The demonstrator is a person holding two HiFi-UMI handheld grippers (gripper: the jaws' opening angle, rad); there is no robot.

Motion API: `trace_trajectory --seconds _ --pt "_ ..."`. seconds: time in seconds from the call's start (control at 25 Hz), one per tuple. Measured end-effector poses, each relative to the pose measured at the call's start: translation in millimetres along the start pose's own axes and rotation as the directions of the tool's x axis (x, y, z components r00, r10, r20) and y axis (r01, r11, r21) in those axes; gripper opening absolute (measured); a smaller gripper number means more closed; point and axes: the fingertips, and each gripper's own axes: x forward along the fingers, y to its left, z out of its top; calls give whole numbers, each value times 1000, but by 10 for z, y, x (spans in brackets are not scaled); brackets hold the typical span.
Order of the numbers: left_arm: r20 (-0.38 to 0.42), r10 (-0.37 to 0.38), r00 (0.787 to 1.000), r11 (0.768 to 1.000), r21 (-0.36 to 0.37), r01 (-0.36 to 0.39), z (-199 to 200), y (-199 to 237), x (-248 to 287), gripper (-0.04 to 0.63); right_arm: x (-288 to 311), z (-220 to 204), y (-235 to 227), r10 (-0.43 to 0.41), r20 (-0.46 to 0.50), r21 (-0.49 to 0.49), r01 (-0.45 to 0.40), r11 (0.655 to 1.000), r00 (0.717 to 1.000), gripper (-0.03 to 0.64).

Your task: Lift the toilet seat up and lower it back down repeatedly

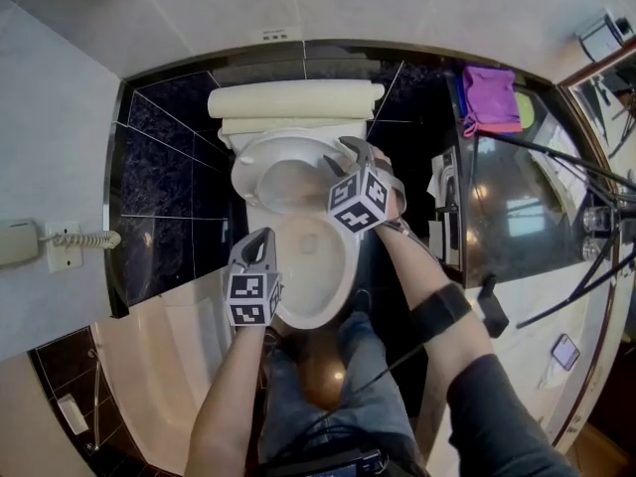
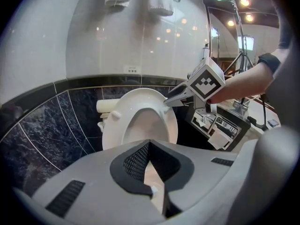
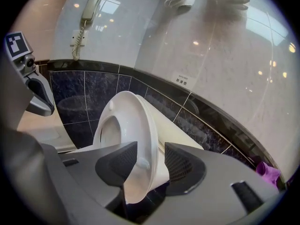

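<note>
Where the right hand-held gripper (image 3: 151,150) reaches in, its two grey jaws stand wide with the rim of the white oval plastic toilet seat (image 3: 133,116) between them. One ribbed pad lies on the seat's inner face and the other against its outer edge, so this hand-held gripper grips the seat. The grip sits on the seat's right side, toward its raised end.

The seat is half raised. It is hinged at the back edge of the white ceramic toilet bowl (image 1: 333,291) and tilts up and away from the bowl's rim. Its underside, with small bumpers, faces the bowl's front edge.

The left hand-held gripper (image 2: 149,143) is closed, pad tips together and nothing between them. It hangs at the bowl's front left edge, apart from the seat, pointing toward the seat's opening. Whether it touches the bowl's rim I cannot tell.

Behind the seat a long cream-coloured slab (image 1: 293,99) runs along the back of the toilet, against dark blue marbled wall tiles (image 1: 169,167). A beige corded wall phone (image 1: 20,241) hangs well to the left of the bowl. A crumpled purple cloth (image 1: 490,97) lies well to its right.
</note>
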Motion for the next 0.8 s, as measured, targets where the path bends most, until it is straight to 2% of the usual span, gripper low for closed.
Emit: trace_trajectory --seconds 0.04,0.12,0.44,0.8 --pt "0 -2 1000 1000 -3 2 -11 -9 36 0 49 8 3 2 -1 -13 -2 1000 1000 187" --pt "0 -6 1000 1000 -9 6 -24 -22 100 0 127 30 2 -3 0 -34 3 999 1000 107" --pt "-33 -15 999 1000 -27 14 -242 -76 179 0 117 49 24 -23 -2 -53 23 998 1000 101" --pt "-79 -21 997 998 -64 16 -577 -164 72 0 -195 -9 280 -24 11 -109 25 994 1000 98"
